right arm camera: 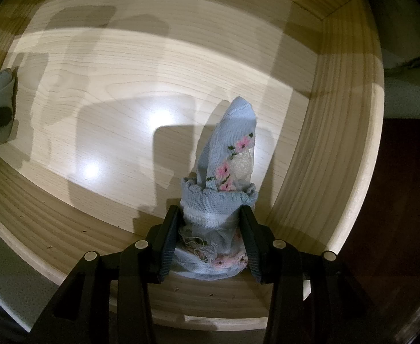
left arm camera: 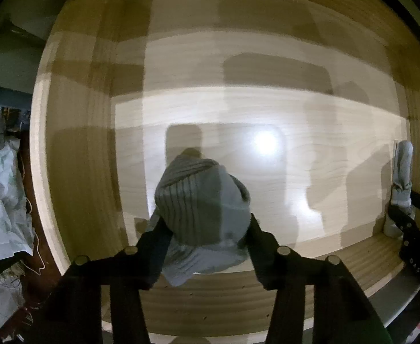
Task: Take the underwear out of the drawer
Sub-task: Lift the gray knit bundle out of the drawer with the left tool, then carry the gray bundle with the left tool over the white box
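Both grippers point down into the wooden drawer (right arm camera: pixel 350 132), the left gripper (left arm camera: pixel 207 229) pinching a grey ribbed bundle (left arm camera: pixel 201 200), the right gripper (right arm camera: pixel 210 229) pinching blue floral underwear (right arm camera: pixel 230 154), each grip apparently set for lifting out.

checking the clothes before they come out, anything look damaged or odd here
Yes: the blue floral knit piece in the right gripper looks frayed, with loose threads hanging at its lower edge between the fingers. The grey ribbed bundle in the left gripper looks intact.
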`<state>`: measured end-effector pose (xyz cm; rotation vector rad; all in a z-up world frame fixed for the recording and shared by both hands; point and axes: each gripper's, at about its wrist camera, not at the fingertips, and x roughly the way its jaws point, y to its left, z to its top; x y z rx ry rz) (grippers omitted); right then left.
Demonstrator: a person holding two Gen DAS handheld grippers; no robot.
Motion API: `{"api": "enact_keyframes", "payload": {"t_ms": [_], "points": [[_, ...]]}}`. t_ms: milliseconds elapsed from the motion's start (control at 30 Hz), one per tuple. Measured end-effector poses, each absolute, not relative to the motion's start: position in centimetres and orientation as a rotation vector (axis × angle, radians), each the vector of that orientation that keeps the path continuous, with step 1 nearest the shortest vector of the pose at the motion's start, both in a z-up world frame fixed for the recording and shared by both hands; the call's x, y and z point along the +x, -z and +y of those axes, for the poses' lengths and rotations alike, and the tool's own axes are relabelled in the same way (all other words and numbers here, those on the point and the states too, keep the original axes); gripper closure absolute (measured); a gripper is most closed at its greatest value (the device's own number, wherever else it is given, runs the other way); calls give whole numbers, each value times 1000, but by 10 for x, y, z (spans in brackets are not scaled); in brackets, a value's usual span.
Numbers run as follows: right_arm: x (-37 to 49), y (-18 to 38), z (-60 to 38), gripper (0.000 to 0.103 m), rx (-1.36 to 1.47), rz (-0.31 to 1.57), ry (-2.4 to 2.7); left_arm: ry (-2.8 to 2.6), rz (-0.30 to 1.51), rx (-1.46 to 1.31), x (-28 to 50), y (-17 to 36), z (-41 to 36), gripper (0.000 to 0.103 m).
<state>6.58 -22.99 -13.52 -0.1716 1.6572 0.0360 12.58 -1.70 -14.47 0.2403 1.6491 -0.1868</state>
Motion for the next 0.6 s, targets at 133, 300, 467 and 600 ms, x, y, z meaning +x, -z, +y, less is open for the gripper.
{"api": "enact_keyframes", "payload": {"t_ms": [133,300,467,600], "points": [[66,135,-230,63,-171,1657,-36,186,1628,241,121,142,-21,57],[66,135,-229,63,-172,1657,-36,191,1601,243,115,130,-22,59],[66,136,-229,62,-174,1658,-35,195,1530,262,107,108,-26,59],[67,136,-229,62,-174,1659,-32,211,1449,280,92,87,-27,59]]}}
